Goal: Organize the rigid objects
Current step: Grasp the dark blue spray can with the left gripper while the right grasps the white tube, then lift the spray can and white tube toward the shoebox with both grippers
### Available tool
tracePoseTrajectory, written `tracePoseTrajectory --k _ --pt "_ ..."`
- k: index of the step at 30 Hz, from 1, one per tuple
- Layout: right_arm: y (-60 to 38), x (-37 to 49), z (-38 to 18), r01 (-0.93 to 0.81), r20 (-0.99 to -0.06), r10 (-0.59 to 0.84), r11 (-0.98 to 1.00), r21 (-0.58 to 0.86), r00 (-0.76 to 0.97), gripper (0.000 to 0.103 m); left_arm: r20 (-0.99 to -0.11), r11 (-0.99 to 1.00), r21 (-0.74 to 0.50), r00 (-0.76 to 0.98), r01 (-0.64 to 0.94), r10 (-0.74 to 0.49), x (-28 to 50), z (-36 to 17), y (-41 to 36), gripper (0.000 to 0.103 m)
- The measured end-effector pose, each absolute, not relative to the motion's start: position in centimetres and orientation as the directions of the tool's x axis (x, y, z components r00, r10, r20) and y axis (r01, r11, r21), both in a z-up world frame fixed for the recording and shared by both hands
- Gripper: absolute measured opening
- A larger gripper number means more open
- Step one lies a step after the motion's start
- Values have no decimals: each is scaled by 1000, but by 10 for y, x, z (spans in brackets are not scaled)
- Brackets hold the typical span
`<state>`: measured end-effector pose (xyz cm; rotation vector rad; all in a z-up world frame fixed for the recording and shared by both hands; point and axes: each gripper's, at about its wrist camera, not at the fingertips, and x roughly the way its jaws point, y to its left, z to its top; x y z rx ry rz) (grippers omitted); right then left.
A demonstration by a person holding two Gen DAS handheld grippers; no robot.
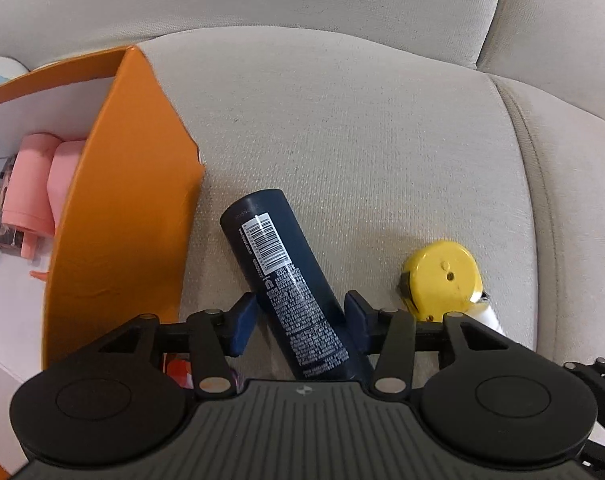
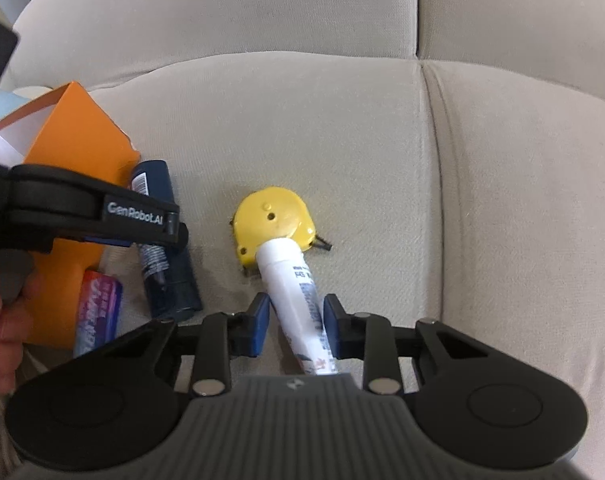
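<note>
A dark blue spray can lies on its side beside the orange box; a yellow tape measure lies flat nearby, a white tube overlapping its edge

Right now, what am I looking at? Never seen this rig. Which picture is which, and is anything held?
There is no robot. A person carries handheld tongs in each hand, and a wide-angle camera on each looks along the fingers. One picture comes from the left tongs, the other from the right tongs.

On a beige sofa cushion stands an open orange box. Beside it lie a dark blue spray can, a yellow tape measure and a white tube.

The left tongs straddle the can, which lies on the cushion and is not gripped. The right tongs sit close around the tube, but I can't tell if they press on it.
</note>
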<state>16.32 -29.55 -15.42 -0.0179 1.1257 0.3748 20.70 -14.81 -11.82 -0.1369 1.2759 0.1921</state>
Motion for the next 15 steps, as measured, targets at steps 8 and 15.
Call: tracePoseTrajectory --k 8,15 --pt "-290 165 -156 -288 -882 286 940 182 375 31 -960 979 23 268 -200 77 213 -129 -150 54" --pt "-290 155 -150 -260 -879 293 944 203 377 27 -956 991 -38 293 -131 2 191 -117 -154 48"
